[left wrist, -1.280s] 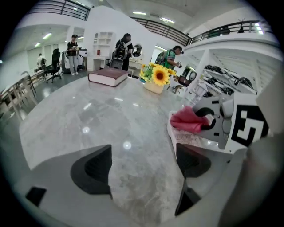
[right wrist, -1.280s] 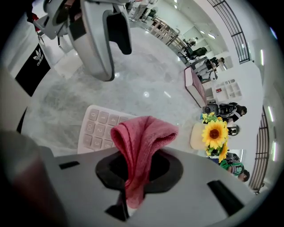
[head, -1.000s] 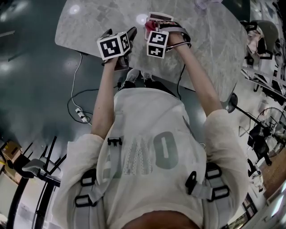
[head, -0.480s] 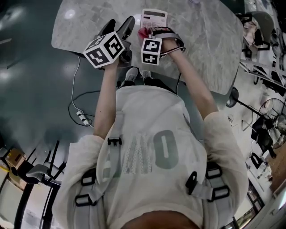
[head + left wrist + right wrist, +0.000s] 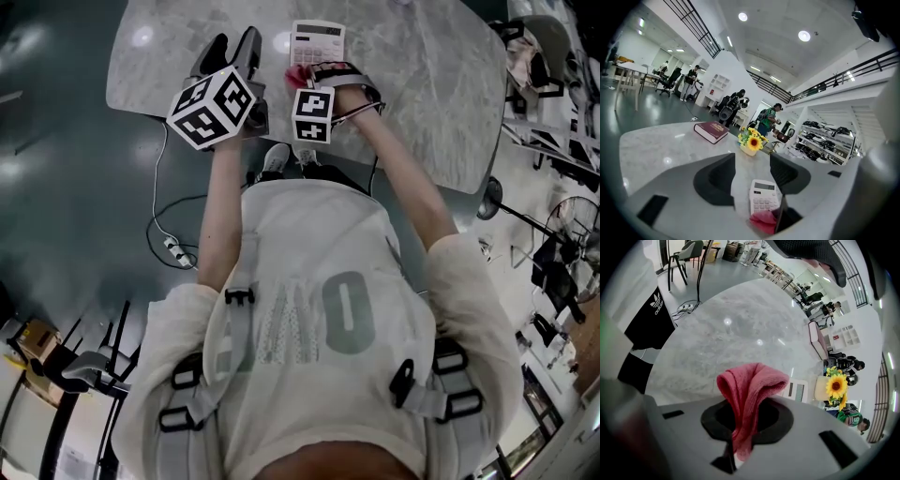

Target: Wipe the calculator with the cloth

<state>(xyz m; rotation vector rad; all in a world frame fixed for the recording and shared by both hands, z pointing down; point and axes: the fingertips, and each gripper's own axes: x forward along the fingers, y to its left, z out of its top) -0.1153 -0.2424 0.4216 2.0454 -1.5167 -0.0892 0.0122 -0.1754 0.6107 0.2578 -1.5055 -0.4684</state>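
Left claw just raised above the grey marbled worktop, half-spread and narrowing on nothing; right claw pinching the pink terry cloth, drawn back to the near end of the flat white calculator toward the worktop's near edge, so probably between wiping strokes, calculator unsteadied.

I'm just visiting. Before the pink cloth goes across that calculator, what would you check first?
1. Cloth gripped: ok, the right gripper is shut on it.
2. Calculator flat on the table, keys up: ok.
3. Cloth touching the calculator: cannot tell; it sits at the near edge.
4. Calculator steadied: not ok; the left gripper hovers off it. Its jaws have just been closing with nothing between them.
5. Room to wipe: ok; the book and sunflower vase stand well beyond.
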